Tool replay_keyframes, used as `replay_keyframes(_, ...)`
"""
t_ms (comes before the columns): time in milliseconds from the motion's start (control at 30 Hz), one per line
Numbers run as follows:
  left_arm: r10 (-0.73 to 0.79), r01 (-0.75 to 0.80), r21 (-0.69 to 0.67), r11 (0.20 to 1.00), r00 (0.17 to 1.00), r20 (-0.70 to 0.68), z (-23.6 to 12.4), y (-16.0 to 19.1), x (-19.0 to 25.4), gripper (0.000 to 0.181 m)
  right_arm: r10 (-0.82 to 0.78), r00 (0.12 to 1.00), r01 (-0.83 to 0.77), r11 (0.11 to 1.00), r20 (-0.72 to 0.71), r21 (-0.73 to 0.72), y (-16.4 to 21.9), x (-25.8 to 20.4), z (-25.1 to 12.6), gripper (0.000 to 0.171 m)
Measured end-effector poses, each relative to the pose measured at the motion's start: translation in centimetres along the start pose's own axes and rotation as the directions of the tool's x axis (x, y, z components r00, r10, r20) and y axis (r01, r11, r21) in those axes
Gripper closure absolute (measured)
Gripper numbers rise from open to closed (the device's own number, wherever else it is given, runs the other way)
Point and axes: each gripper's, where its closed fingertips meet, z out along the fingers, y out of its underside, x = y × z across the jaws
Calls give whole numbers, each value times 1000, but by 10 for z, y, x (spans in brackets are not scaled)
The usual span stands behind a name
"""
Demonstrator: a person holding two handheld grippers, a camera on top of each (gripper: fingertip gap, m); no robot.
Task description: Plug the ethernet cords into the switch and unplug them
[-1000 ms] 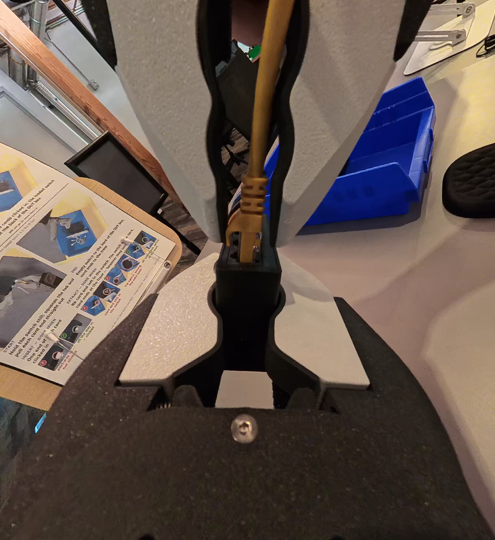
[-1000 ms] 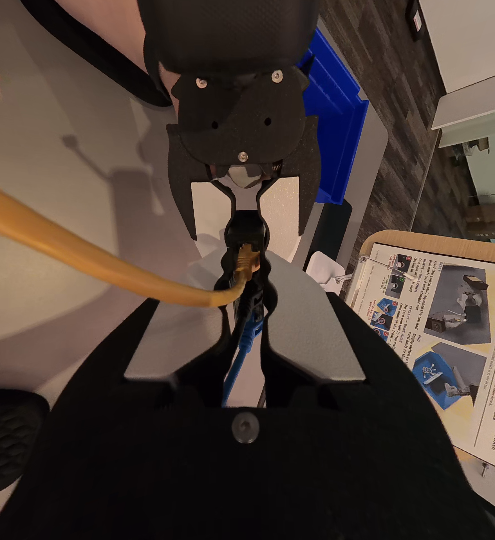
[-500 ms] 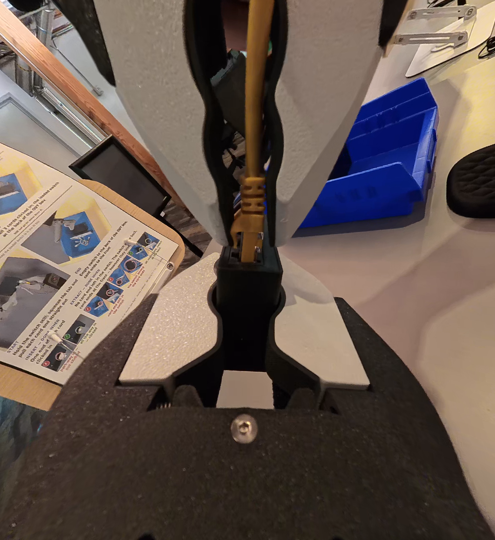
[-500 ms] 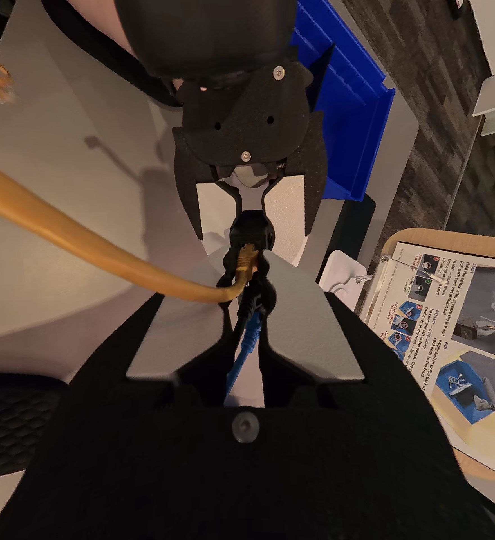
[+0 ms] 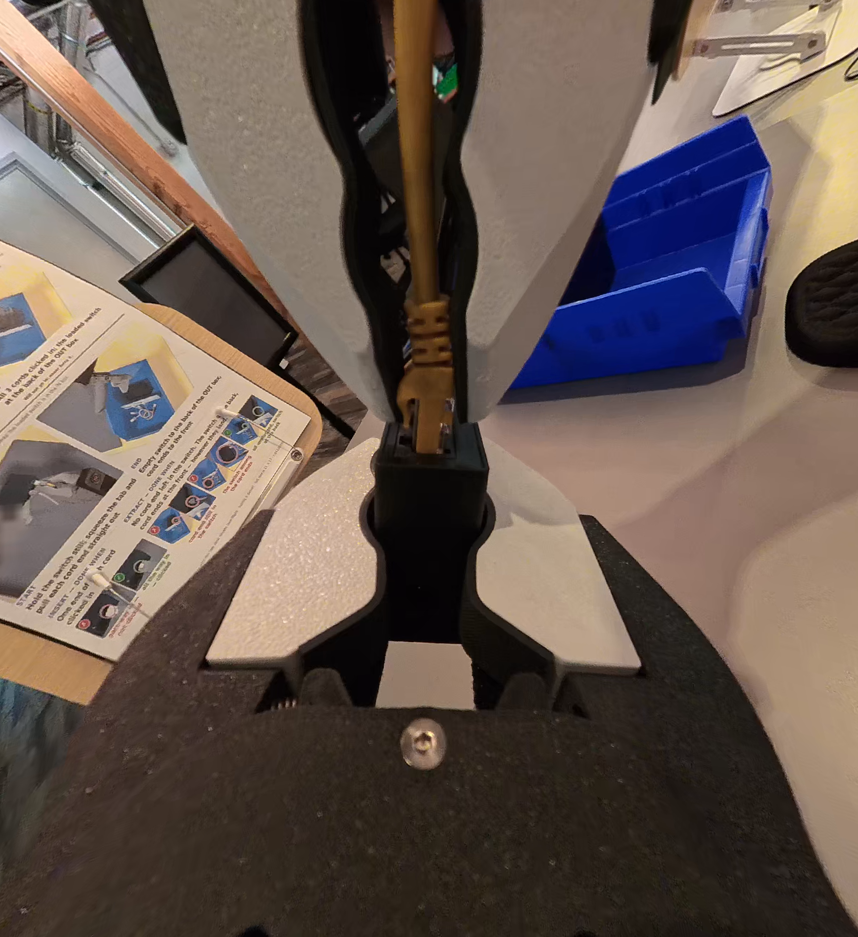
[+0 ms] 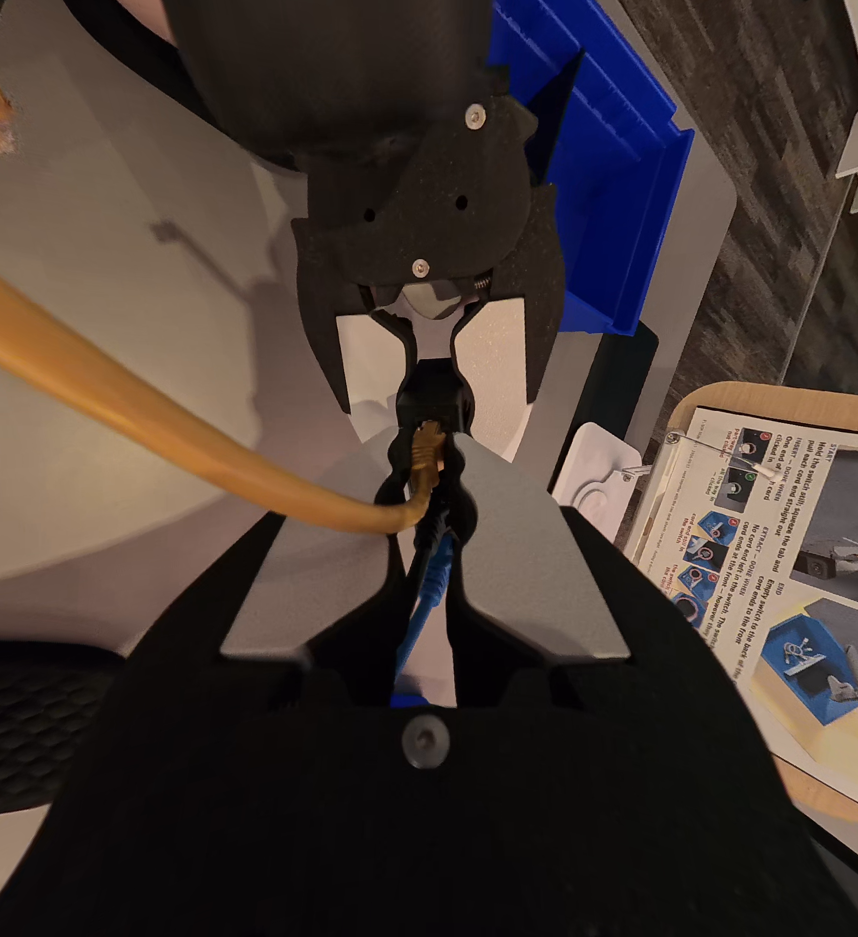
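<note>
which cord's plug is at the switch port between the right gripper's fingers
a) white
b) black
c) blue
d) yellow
d, the yellow ethernet cord ends in a plug at the black switch, pinched by the right gripper while the left gripper holds the switch.

Pale grey desk (image 5: 720, 456) carried a bright blue plastic bin (image 5: 670, 284) with inner dividers, lying near the far edge. A black quilted pad (image 5: 847, 309) sat just right of the bin, apart from it. To the left, a light wooden board (image 5: 285, 350) with rounded corners bore a printed instruction sheet (image 5: 112, 456) with photos and text, pinned at its corners. Beyond the board stood a small black-framed panel (image 5: 209, 294), and a wooden handrail (image 5: 92, 116) ran diagonally behind. Dark patterned carpet (image 6: 771, 152) showed past the desk edge. A white moulded plastic piece (image 6: 594, 471) lay beside the board.
</note>
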Motion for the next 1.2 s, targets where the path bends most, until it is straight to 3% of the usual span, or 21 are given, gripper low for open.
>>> replay_keyframes(100, -8, 13, -71, 997, 998, 65, 0, 22, -18, 152, 19, 996, -21, 1000, 86, 21, -5, -12, -10, 161)
replay_keyframes(200, -34, 37, -39, 999, 998, 57, -8, 28, -31, 152, -66, 995, 66, 998, -74, 0, -2, 0, -22, 160)
replay_keyframes(433, 52, -51, -114, 992, 999, 6, 3, 34, -12, 152, -55, 991, 63, 996, -119, 62, -8, 3, -39, 160)
replay_keyframes(533, 38, -37, -142, 989, 999, 6, 5, 43, -15, 152, -15, 987, 30, 996, -159, 87, -9, 15, -64, 160)
replay_keyframes(667, 23, -17, -187, 982, 999, 32, 1, 54, -26, 152, 9, 960, -21, 999, -279, -40, 25, 41, -120, 160)
replay_keyframes(800, 14, 4, -234, 972, 997, 72, -7, 60, -40, 152, 158, 946, -221, 953, -284, -207, 98, 29, -162, 160)
replay_keyframes(867, -9, 28, -223, 974, 996, 86, -12, 55, -46, 152, 297, 920, -364, 888, -254, -281, 148, 6, -172, 160)
replay_keyframes(1000, -40, 56, -185, 981, 995, 92, -21, 42, -50, 152, 587, 780, -608, 627, -217, -488, 260, -62, -178, 160)
replay_keyframes(1200, -24, 41, -181, 983, 996, 91, -24, 32, -47, 152, 685, 620, -692, 247, -383, -678, 368, -124, -173, 160)
